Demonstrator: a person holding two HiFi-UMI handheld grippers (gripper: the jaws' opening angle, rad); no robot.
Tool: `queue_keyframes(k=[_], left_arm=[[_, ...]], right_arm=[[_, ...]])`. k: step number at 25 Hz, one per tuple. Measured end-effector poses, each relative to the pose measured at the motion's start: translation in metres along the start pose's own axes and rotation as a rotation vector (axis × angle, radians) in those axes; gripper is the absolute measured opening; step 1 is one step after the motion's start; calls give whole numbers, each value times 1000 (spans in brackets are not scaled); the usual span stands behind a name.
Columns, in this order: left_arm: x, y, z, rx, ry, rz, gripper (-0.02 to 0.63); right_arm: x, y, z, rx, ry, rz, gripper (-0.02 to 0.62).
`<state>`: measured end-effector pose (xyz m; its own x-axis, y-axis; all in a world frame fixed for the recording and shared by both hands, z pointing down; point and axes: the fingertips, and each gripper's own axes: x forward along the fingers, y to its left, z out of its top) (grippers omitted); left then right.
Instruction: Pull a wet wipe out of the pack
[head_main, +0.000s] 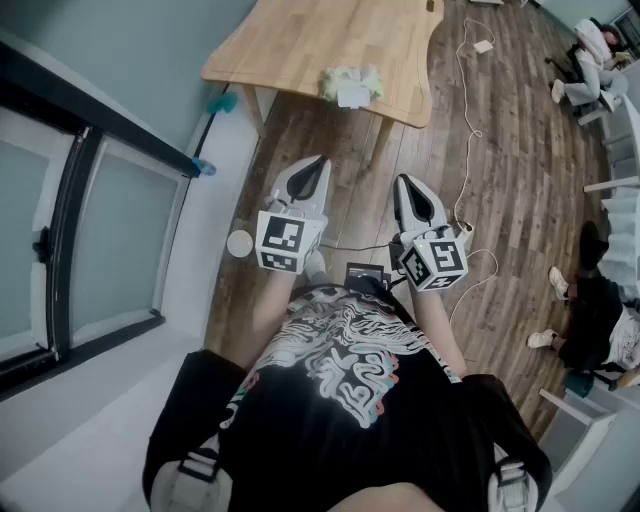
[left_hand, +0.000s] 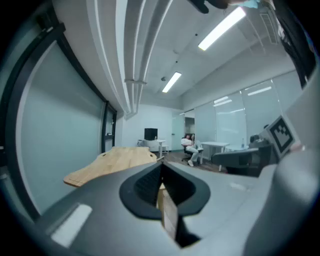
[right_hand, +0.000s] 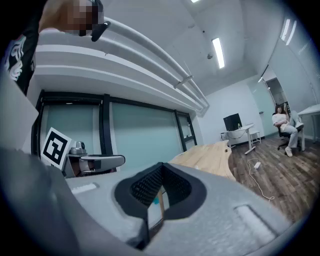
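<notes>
The wet wipe pack (head_main: 350, 84), pale green with a white flap, lies near the front edge of a wooden table (head_main: 300, 45) in the head view. Both grippers are held close to the person's chest, well short of the table, pointing toward it. My left gripper (head_main: 319, 161) has its jaws together with nothing between them, as the left gripper view (left_hand: 161, 165) also shows. My right gripper (head_main: 405, 181) is beside it, jaws likewise meeting at the tips (right_hand: 161, 165) and empty. The pack does not show in either gripper view; only the table top (left_hand: 112, 161) does.
A black-framed glass wall (head_main: 70, 230) runs along the left. A round white cup (head_main: 240, 243) stands on the wood floor, and a white cable (head_main: 468, 120) trails past the table's right side. People sit at the far right (head_main: 590, 65).
</notes>
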<state>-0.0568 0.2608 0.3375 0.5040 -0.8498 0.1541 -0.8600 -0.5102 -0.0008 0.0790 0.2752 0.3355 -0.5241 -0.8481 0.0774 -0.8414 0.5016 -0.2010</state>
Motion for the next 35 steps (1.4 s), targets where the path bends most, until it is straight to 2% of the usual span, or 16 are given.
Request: queue_keyframes(k=[12, 17, 25, 29, 35], left_arm=[[17, 22, 2, -2, -19, -21, -14], [19, 34, 0, 40, 3, -45, -14], [20, 53, 0, 33, -4, -101, -14], [18, 58, -3, 0, 1, -107, -14], [14, 63, -4, 0, -4, -123, -14]], right_arm=[[27, -2, -6, -14, 20, -24, -2], [38, -1, -9, 18, 20, -35, -2], [45, 11, -7, 9, -8, -97, -2], [40, 20, -6, -13, -9, -110, -2], [40, 21, -3, -17, -18, -137, -2]])
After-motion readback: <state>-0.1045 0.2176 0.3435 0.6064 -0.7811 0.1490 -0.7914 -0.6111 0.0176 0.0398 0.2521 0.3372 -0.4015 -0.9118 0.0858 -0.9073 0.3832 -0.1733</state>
